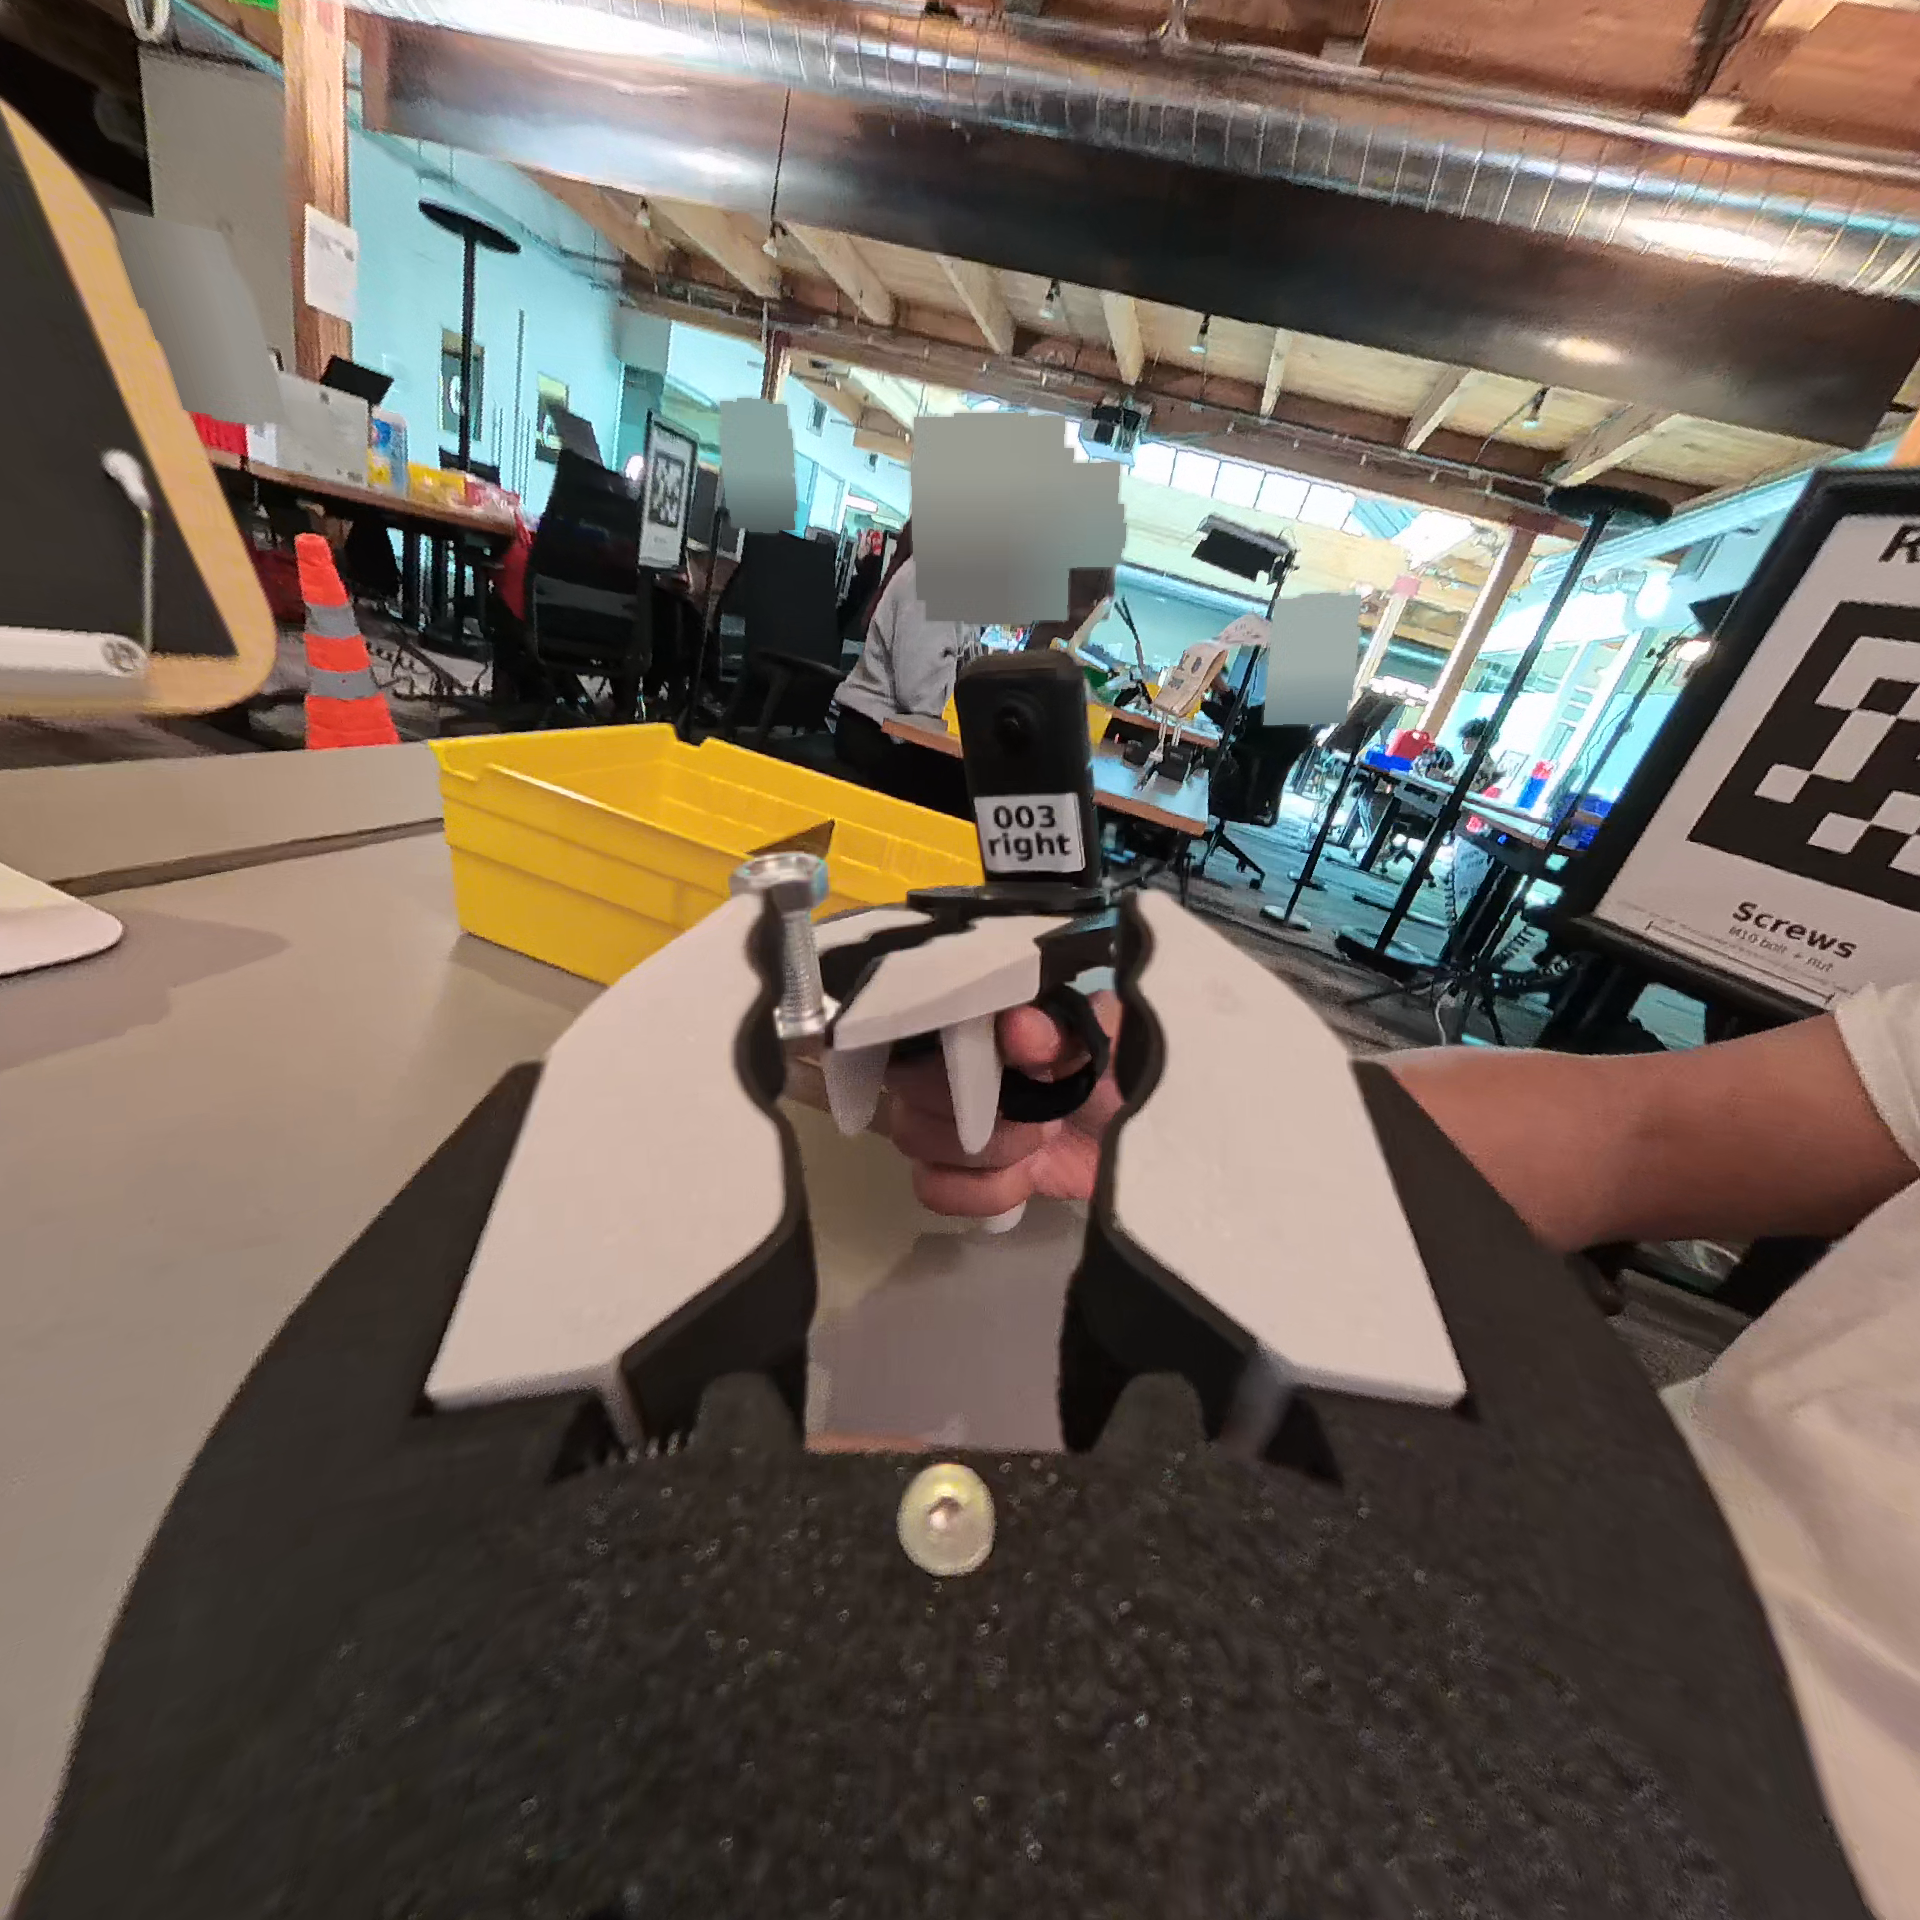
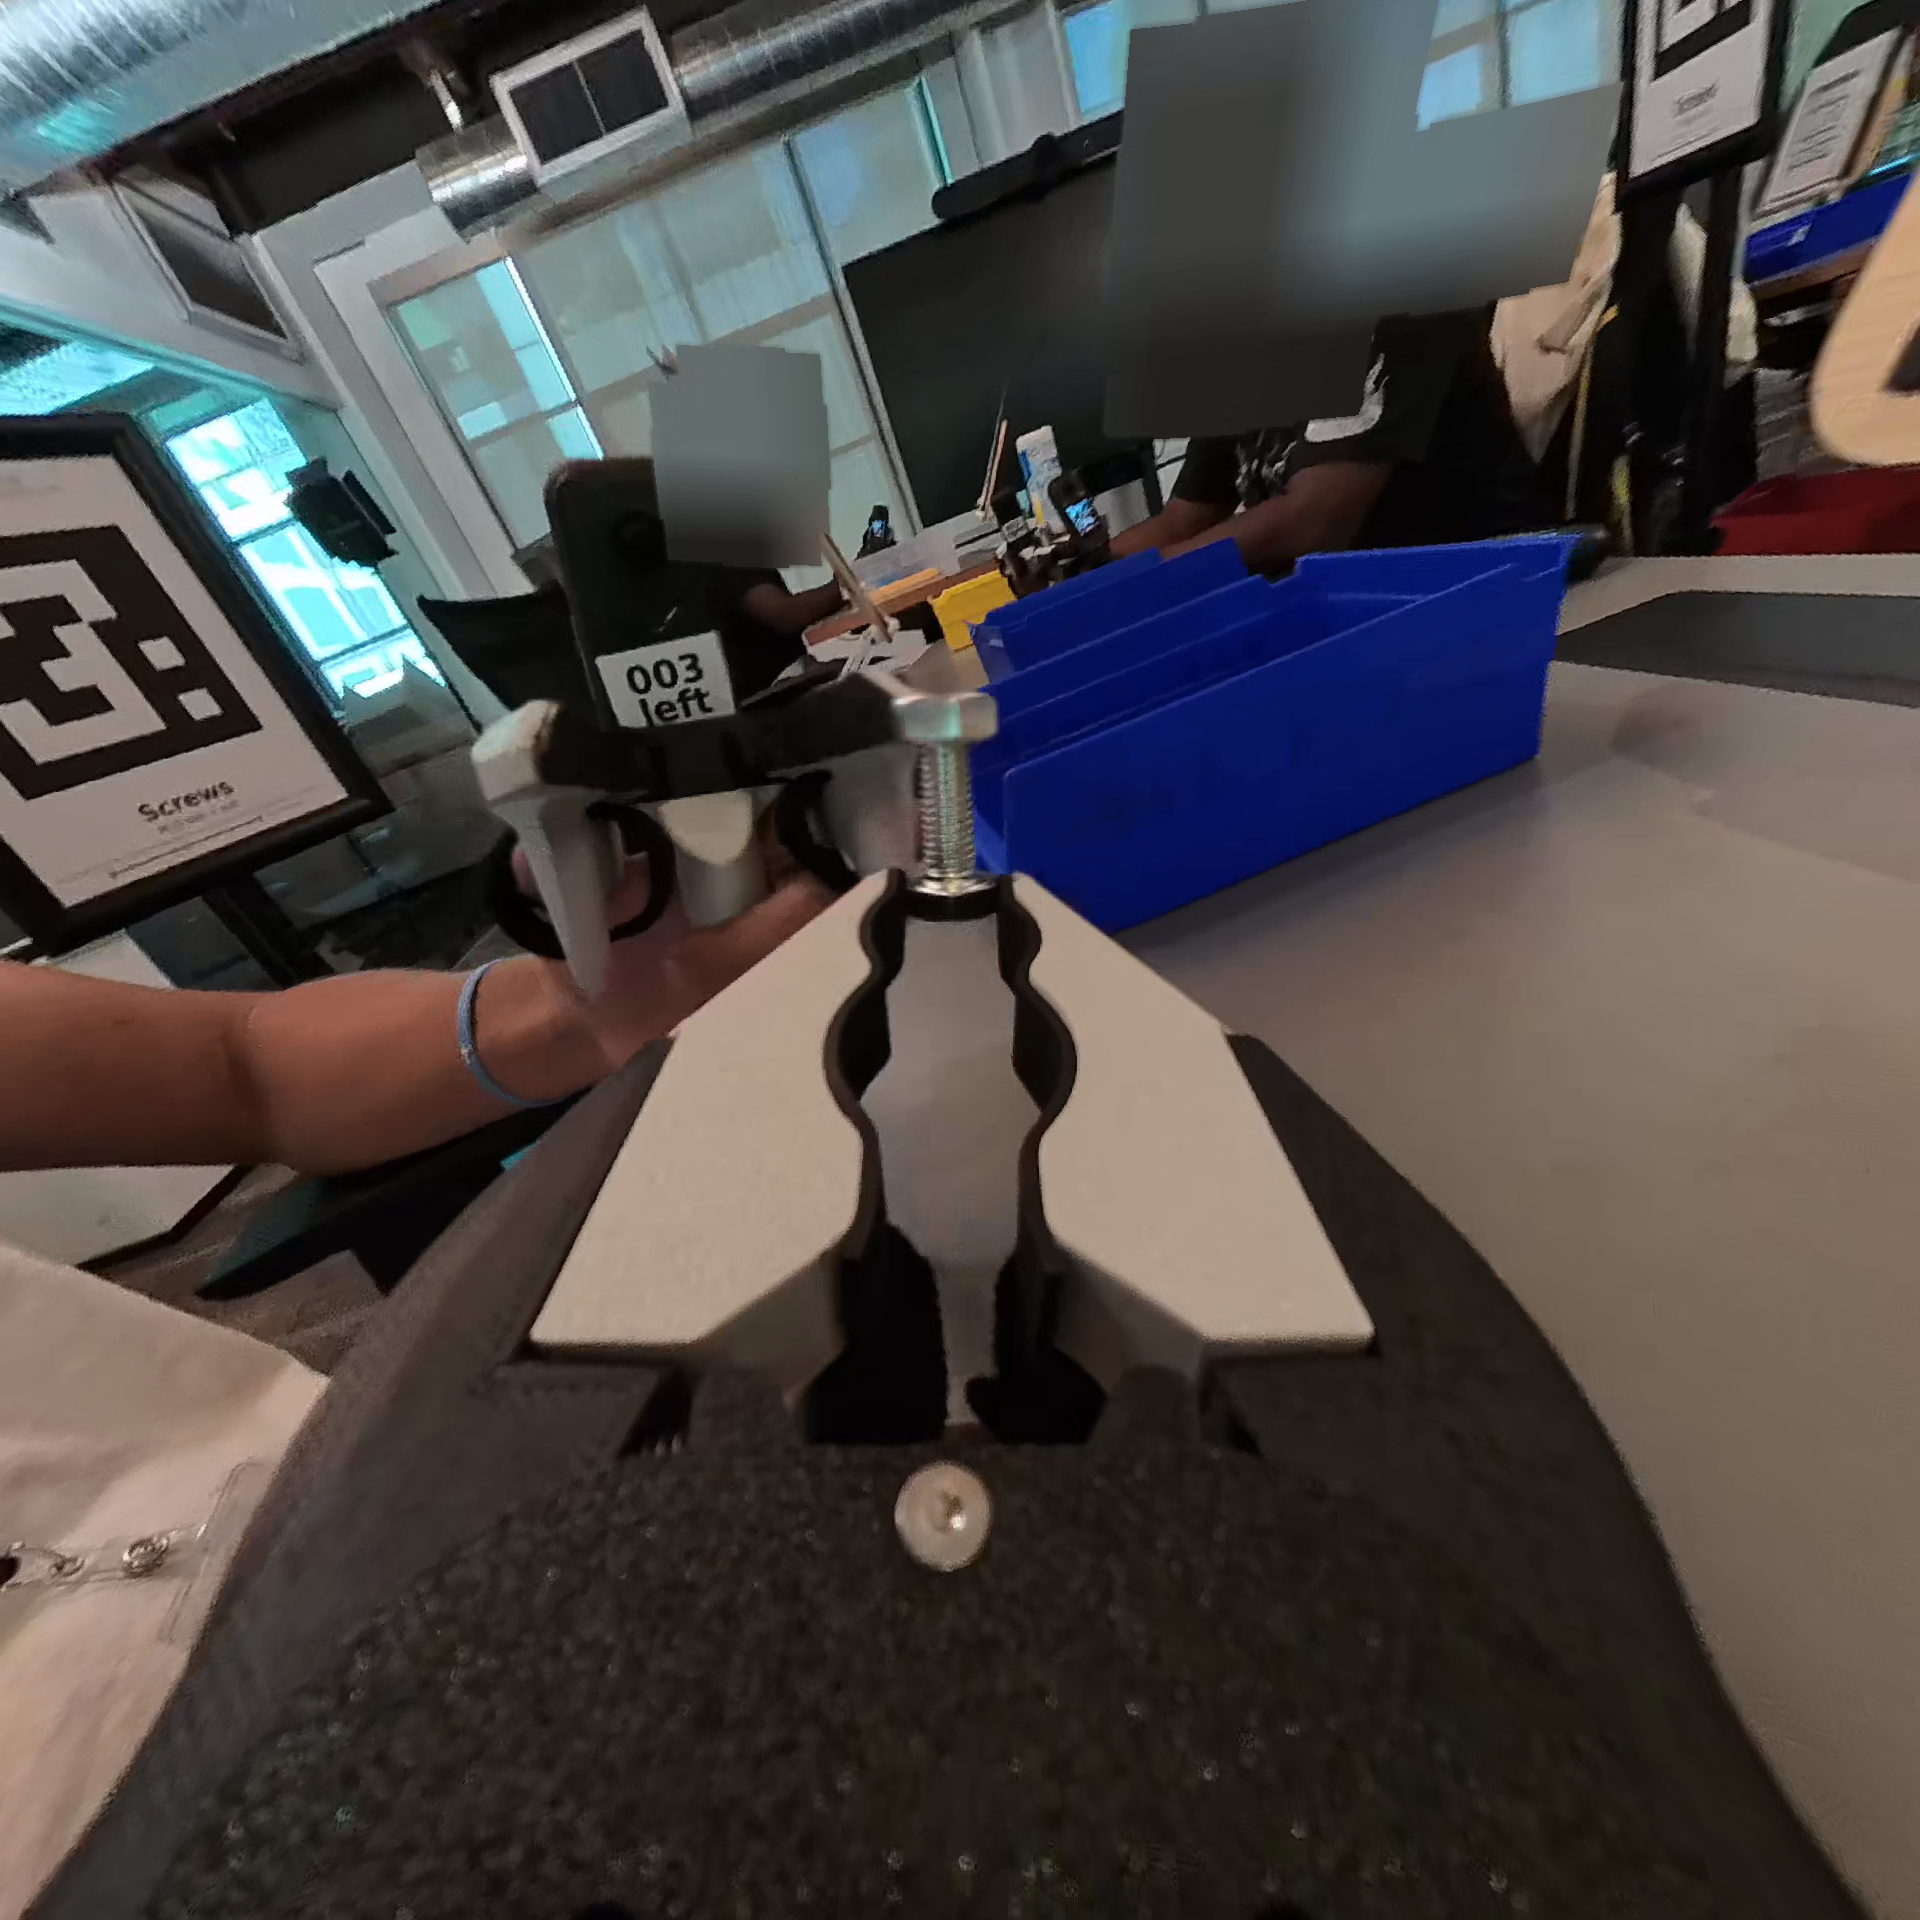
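Observation:
My right gripper (image 2: pixel 943 894) is shut on a silver nut (image 2: pixel 943 885) at the lower end of a silver bolt (image 2: pixel 943 800). The bolt stands upright above the fingertips, with its hex head (image 2: pixel 945 717) on top. My left gripper (image 1: pixel 940 914) is open wide and faces the right gripper (image 1: pixel 831 1039). The bolt (image 1: pixel 795 956) stands just inside the left gripper's left fingertip (image 1: pixel 727 935), and the nut (image 1: pixel 802 1023) sits at the bolt's bottom. The right wrist view shows the left gripper (image 2: pixel 691 738) with one finger (image 2: pixel 862 717) right beside the bolt head and the other far off.
A yellow bin (image 1: pixel 623 831) and a blue bin (image 2: pixel 1299 707) stand on the grey table (image 1: pixel 260 1039). A black-and-white marker board (image 1: pixel 1818 727) stands on a stand beside the table. An orange cone (image 1: pixel 338 655) and people at other tables are behind. Spacing between my two grippers at the tips: around 5 centimeters.

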Tool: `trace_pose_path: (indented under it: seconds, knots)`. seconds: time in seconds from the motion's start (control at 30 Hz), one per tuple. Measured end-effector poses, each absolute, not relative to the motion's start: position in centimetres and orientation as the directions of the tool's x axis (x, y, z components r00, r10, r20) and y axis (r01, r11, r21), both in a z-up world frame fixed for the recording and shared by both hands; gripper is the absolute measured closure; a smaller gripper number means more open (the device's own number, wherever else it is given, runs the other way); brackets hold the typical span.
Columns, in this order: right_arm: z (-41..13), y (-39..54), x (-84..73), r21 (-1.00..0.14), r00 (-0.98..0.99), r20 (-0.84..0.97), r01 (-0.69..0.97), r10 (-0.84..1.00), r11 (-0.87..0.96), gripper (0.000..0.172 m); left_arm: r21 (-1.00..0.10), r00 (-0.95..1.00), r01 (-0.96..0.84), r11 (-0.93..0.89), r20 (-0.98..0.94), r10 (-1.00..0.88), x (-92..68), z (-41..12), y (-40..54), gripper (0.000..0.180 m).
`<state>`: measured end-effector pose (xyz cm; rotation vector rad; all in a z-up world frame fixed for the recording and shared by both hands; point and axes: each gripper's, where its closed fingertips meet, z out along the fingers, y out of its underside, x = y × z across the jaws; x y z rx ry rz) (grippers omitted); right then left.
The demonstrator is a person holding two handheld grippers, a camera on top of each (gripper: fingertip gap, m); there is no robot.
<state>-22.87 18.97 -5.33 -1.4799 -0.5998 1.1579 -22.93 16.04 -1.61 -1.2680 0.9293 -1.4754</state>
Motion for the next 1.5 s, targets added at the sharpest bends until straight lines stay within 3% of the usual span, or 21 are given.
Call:
trace_pose_path:
  seconds: [0.27,0.47,0.57,1.03,1.23,1.5]
  knots:
    - [-5.6,18.3,-23.6,-0.946,0.381,-0.316,-0.194,0.869,-0.259,0.155,-0.948,0.024,0.167,-0.270,0.278,-0.960,-22.6,-2.0,16.7,0.104]
    - [-5.7,17.9,-24.9,-0.950,0.376,-0.305,-0.177,0.875,-0.255,0.155,-0.957,-0.007,0.155,-0.245,0.247,-0.969,-22.3,-2.0,15.8,0.106]
    - [-5.5,18.7,-23.7,-0.942,0.416,-0.327,-0.212,0.849,-0.259,0.155,-0.955,0.007,0.178,-0.238,0.243,-0.970,-23.5,-1.7,16.3,0.120]
    - [-5.9,17.9,-25.0,-0.942,0.365,-0.331,-0.180,0.870,-0.283,0.155,-0.936,-0.039,0.167,-0.309,0.307,-0.951,-22.7,-2.2,15.8,0.106]
    - [-6.4,18.3,-23.8,-0.953,0.380,-0.301,-0.134,0.874,-0.270,0.155,-0.911,-0.032,0.221,-0.347,0.349,-0.937,-24.0,-1.7,17.1,0.113]
    - [-6.4,17.6,-25.2,-0.955,0.329,-0.296,-0.115,0.897,-0.274,0.155,-0.924,-0.118,0.146,-0.353,0.338,-0.934,-22.8,-2.4,15.7,0.111]
